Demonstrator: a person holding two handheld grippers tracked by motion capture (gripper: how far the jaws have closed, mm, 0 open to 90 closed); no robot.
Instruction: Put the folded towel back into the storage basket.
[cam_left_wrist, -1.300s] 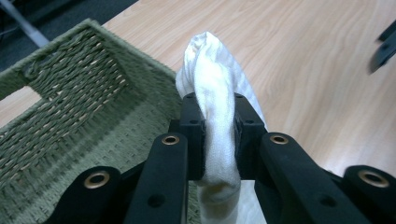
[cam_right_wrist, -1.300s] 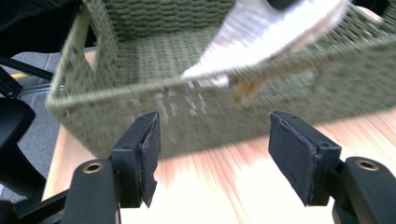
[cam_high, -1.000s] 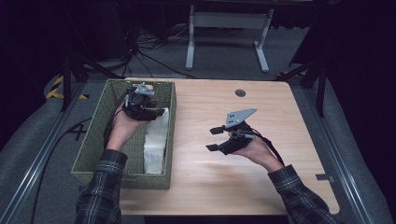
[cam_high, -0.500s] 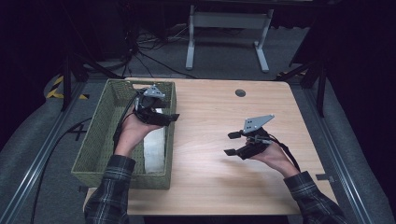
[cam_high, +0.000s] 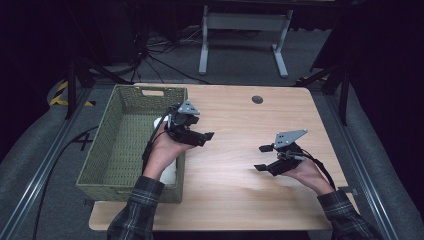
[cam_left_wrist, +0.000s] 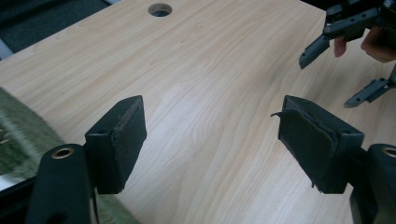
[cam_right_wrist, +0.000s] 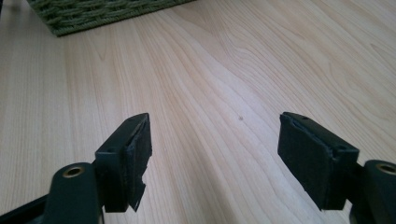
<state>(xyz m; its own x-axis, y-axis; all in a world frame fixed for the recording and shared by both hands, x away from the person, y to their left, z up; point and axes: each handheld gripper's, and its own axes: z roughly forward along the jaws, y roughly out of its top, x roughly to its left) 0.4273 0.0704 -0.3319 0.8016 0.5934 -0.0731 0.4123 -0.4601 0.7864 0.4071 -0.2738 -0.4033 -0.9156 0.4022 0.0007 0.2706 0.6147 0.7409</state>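
Gaping left fingers (cam_high: 207, 136) beside basket (cam_high: 107, 145) (nothing between).

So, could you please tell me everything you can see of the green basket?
The green basket is a rectangular woven bin, wicker-like, with a handle slot cut in its far wall. It stands upright at the left edge of the wooden table, partly overhanging it. Something white lies inside along its right wall. The person's left forearm crosses above that wall; whether it touches cannot be told. A corner of the weave shows in the right gripper view.
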